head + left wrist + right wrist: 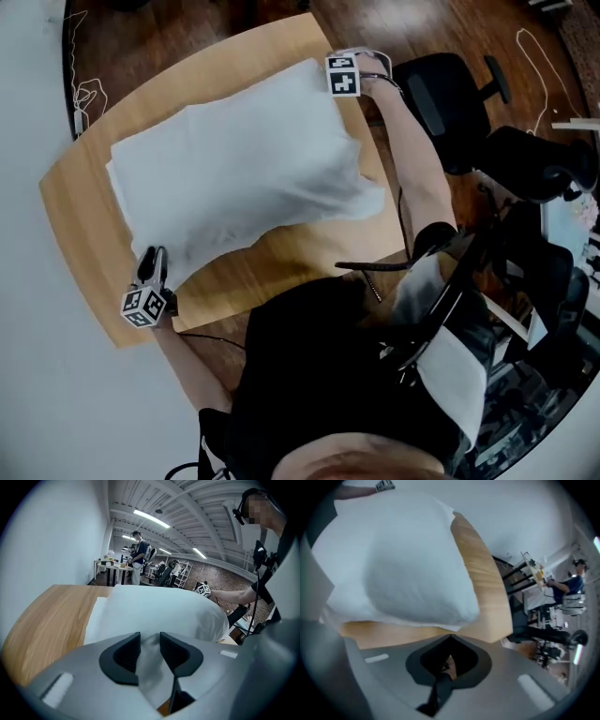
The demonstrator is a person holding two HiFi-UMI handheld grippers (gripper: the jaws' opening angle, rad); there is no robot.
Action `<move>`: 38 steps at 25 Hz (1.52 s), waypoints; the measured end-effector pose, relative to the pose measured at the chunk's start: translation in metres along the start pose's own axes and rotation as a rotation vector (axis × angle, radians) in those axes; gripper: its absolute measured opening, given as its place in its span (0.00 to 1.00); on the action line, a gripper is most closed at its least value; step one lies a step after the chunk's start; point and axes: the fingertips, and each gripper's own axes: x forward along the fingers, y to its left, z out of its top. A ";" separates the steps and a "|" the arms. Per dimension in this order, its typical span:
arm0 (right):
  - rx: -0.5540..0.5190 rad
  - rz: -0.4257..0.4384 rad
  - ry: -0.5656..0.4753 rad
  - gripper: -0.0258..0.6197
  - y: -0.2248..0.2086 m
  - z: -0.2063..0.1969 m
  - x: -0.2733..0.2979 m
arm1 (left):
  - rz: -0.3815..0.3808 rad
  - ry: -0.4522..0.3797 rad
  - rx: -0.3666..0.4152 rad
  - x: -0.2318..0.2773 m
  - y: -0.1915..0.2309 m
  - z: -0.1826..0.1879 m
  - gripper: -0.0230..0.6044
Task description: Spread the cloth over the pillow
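Observation:
A white cloth (234, 169) lies draped over a puffy pillow on the wooden table (80, 225); the pillow shows only as a bulge under it. My left gripper (150, 258) is at the cloth's near left corner. In the left gripper view a fold of cloth (151, 667) is pinched between the dark pads of that gripper (150, 637). My right gripper (341, 86) hangs at the cloth's far right corner, pointing steeply down. In the right gripper view its jaws (450, 638) meet with nothing between them, just off the covered pillow's corner (454, 611).
A black office chair (441, 94) stands right of the table, close to my right arm. White cables (89, 94) lie on the wooden floor. The table's edge (492, 597) runs close beside the pillow. People (138, 557) stand at desks far behind.

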 end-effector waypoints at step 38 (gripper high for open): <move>0.487 0.078 0.008 0.06 0.048 -0.051 0.022 | -0.074 -0.035 0.010 0.034 -0.001 0.017 0.25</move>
